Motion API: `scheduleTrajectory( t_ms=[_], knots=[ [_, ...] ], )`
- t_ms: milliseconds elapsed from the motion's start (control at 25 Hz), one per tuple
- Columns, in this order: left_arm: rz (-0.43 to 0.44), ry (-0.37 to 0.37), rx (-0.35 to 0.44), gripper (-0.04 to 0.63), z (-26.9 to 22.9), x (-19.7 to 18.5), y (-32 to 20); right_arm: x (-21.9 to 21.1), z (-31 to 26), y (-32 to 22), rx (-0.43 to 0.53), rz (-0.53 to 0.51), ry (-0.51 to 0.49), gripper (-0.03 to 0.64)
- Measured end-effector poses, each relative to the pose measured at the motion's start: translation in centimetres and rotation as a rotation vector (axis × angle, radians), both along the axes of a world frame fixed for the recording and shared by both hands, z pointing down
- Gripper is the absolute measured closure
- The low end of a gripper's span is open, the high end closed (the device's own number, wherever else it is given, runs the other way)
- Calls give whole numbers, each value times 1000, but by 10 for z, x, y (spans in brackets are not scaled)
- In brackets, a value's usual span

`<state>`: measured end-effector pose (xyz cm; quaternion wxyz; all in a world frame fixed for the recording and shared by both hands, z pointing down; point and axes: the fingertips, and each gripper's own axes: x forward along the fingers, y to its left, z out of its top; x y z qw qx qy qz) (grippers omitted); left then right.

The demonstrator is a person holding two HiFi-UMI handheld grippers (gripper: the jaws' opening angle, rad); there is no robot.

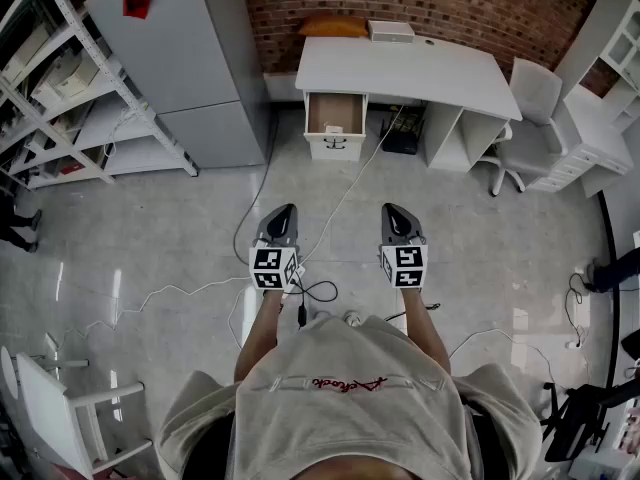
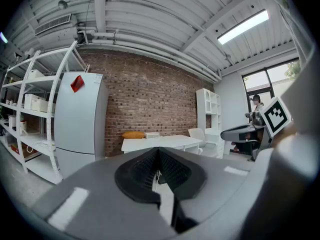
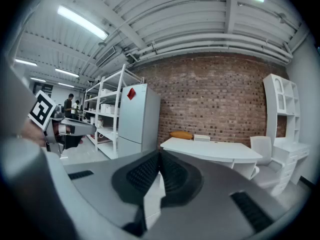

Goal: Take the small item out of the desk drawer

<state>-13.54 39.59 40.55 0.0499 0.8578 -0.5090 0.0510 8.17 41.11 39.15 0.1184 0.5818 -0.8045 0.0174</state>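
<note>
The white desk [image 1: 420,73] stands against the brick wall, far ahead of me. Its left drawer [image 1: 335,114] is pulled open and shows a brownish inside; what lies in it is too small to make out. My left gripper [image 1: 284,212] and right gripper [image 1: 394,211] are held side by side over the floor, well short of the desk, both pointing at it. In the left gripper view the left gripper [image 2: 159,152] has its jaws closed together with nothing between them. The right gripper [image 3: 160,154] is likewise shut and empty, with the desk [image 3: 215,151] beyond it.
A grey fridge [image 1: 190,58] and white shelving [image 1: 60,88] stand left of the desk. An office chair [image 1: 525,118] sits at its right. Cables [image 1: 335,203] trail across the floor between me and the drawer. An orange cushion [image 1: 333,26] and a white box [image 1: 390,30] lie on the desk.
</note>
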Motion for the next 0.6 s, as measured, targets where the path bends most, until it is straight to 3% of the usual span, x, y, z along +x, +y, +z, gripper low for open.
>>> scheduleTrajectory(
  t_ms=[600],
  knots=[
    [1,-2,-4,586,1,14,-4,11,-14,-1,49,-7,-38,606]
  ],
)
